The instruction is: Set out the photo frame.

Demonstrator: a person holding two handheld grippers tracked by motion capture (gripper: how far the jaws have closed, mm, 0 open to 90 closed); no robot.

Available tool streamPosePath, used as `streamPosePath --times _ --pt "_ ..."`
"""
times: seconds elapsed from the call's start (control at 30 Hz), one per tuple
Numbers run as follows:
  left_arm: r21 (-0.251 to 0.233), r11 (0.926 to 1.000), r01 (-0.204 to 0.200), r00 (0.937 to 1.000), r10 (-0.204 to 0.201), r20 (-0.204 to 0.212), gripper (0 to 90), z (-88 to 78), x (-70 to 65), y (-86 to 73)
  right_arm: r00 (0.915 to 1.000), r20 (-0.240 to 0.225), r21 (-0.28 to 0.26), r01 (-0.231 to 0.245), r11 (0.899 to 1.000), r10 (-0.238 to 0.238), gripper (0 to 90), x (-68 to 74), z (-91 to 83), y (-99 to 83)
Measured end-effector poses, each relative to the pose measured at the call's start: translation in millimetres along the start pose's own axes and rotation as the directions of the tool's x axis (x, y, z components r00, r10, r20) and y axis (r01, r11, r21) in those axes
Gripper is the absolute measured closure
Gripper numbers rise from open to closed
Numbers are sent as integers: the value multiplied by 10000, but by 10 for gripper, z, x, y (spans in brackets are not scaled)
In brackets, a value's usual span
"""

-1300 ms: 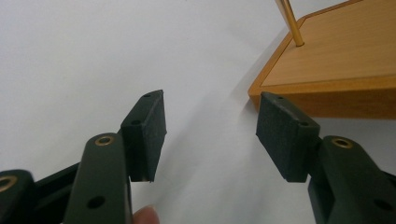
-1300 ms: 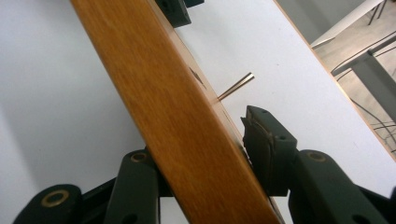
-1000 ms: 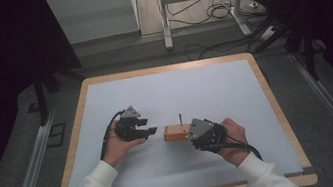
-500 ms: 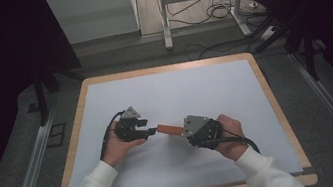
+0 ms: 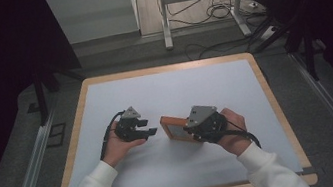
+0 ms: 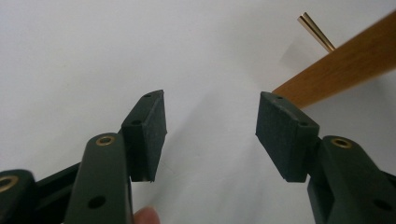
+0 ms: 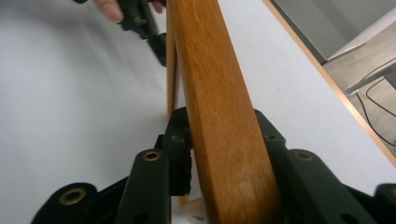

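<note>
A small wooden frame with a grey pane hangs tilted just above the white table top. My right gripper is shut on its right edge. In the right gripper view the frame's wooden bar runs up between the jaws of the right gripper, which have just been opening a little with the bar still between them. My left gripper rests open just left of the frame, apart from it. The left gripper has nothing between its pads, and the frame's edge and a thin brass rod lie beyond.
The white top has a wooden rim. Behind the table stand a metal rack and loose cables on the floor. Metal rails run along both sides. The far half of the table is free.
The right hand has risen and tipped the frame, which lay low on the table before; its grey pane now faces up. The left gripper has kept still.
</note>
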State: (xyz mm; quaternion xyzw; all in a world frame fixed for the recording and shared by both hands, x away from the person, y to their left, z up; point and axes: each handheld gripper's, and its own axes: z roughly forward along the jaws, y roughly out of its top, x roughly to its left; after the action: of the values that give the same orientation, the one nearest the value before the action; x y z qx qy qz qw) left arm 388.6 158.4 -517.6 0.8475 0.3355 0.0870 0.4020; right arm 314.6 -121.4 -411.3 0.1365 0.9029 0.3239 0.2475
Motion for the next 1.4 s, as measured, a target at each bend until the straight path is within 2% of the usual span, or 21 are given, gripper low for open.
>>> streamPosePath --times 0.2,0.27,0.43,0.5,0.73,0.9,1.1,1.4 --pt "50 10000 45 10000 -46 65 420 -8 9 -1 9990 357 -1 -274 9996 274 583 -161 63 8" --pt "71 10000 30 10000 -30 64 417 -7 6 -1 9989 379 -63 -275 9996 277 564 -220 93 -6" --pt "103 9999 15 10000 -15 81 417 -5 6 1 9964 465 -196 -696 9974 704 512 -338 156 -41" --pt "100 9999 24 10000 -24 87 416 -5 8 0 9950 637 -130 -768 9970 775 479 -385 190 -47" --pt "60 10000 43 10000 -44 46 414 -22 16 -2 9902 762 -42 -1172 9931 1172 404 -526 307 -72" --pt "18 10000 72 10000 -72 52 412 -24 13 -5 9824 870 -76 -1652 9862 1652 357 -592 386 -100" --pt "-3 9999 110 9999 -110 47 411 -29 20 -8 9756 1117 5 -1904 9817 1892 295 -632 456 -137" --pt "-1 10000 100 9999 -100 36 410 -27 16 -9 9642 1302 -172 -2309 9728 2312 242 -656 482 -195"
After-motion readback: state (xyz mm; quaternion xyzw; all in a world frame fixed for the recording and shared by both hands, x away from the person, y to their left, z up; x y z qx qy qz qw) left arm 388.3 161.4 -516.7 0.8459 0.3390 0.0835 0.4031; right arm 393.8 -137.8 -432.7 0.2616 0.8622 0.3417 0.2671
